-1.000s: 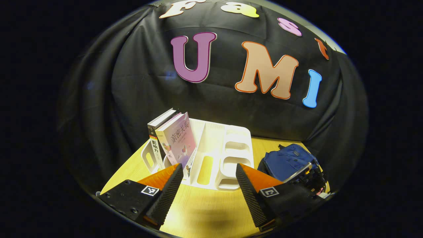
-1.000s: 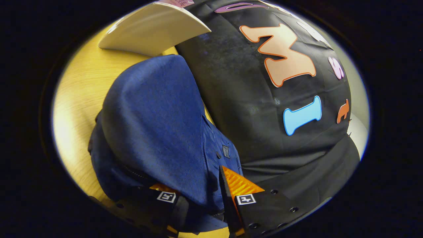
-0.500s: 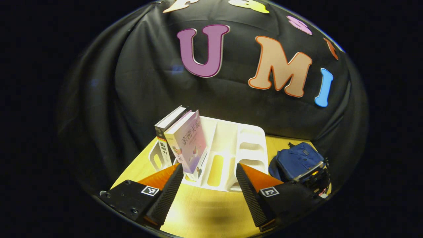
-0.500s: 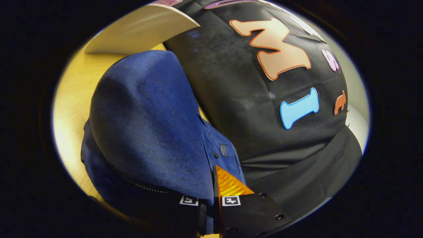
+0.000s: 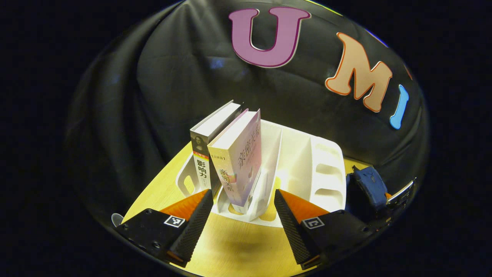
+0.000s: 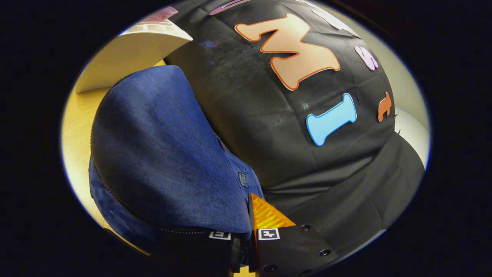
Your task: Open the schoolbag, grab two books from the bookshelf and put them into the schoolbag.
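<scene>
Two books stand upright in the left slot of the white bookshelf (image 5: 307,161): a pale pink one (image 5: 240,161) and, to its left, a white one with a dark spine (image 5: 201,154). My left gripper (image 5: 243,194) is open just in front of the pink book's lower edge, nothing between its fingers. The blue schoolbag (image 6: 161,154) lies on the table to the right of the shelf. My right gripper (image 6: 246,227) is shut on the bag's fabric beside the zipper line; one finger (image 6: 269,217) shows, the other is under the cloth. The bag (image 5: 367,184) looks small at the far right in the left gripper view.
The yellow wooden table (image 5: 230,246) carries shelf and bag. The shelf's right slots (image 5: 326,173) stand without books. The shelf's white side (image 6: 130,54) rises just behind the bag. Black cloth wall closes the back.
My left gripper has moved nearer to the books, which now look larger. My right gripper went from open around the bag's fabric to shut on it, and the cloth rose a little.
</scene>
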`<state>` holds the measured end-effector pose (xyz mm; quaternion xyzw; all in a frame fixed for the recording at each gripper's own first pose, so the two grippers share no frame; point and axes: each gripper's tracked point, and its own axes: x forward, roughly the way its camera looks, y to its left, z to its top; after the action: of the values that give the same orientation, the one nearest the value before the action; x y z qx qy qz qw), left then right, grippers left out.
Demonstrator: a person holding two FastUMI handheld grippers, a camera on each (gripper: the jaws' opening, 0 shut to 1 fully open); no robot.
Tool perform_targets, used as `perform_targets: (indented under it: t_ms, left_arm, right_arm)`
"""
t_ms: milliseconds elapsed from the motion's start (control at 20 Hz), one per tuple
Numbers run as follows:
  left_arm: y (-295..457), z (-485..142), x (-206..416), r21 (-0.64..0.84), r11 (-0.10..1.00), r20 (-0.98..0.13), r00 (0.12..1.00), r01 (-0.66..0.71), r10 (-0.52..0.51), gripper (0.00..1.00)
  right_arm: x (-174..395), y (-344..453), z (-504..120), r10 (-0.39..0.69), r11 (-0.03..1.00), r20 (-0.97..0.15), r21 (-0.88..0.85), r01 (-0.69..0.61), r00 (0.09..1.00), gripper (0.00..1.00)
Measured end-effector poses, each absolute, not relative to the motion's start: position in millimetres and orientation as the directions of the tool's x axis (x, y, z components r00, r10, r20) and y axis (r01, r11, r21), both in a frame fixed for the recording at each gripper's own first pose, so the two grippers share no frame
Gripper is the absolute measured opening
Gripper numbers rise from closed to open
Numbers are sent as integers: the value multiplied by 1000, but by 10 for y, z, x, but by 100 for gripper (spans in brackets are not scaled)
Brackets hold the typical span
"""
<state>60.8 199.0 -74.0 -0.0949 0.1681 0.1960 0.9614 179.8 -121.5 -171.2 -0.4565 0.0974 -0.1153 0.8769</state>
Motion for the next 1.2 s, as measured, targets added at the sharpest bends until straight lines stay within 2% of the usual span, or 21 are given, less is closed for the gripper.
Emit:
perform_targets:
  t_ms: [50, 100, 250, 550, 900, 1000, 1200]
  left_arm:
    - [2035, -779, 659, -123, 903, -375, 862, -411, 341, 89]
    - [2064, -809, 710, -130, 902, -386, 859, -411, 336, 93]
    - [2098, -850, 815, -149, 905, -405, 860, -398, 311, 93]
    - [2175, -780, 1000, -129, 915, -426, 854, -383, 297, 89]
    - [2254, -606, 1061, -96, 918, -497, 817, -385, 291, 77]
    - [2205, -559, 1073, -95, 922, -537, 800, -374, 269, 72]
    - [2047, -474, 1155, -69, 953, -601, 775, -295, 196, 72]
  right_arm:
    - [1791, -1219, -1745, -291, 553, -69, -826, 109, 954, 9]
    - [1788, -1215, -1771, -290, 550, -74, -829, 103, 954, 9]
    - [1790, -1209, -1805, -287, 539, -79, -837, 93, 955, 9]
    - [1810, -1241, -1783, -289, 549, -83, -830, 94, 954, 9]
    - [1820, -1311, -1671, -309, 583, -72, -802, 129, 948, 9]
    - [1828, -1332, -1661, -311, 590, -73, -796, 133, 948, 9]
    - [1820, -1363, -1675, -322, 586, -74, -798, 137, 944, 9]
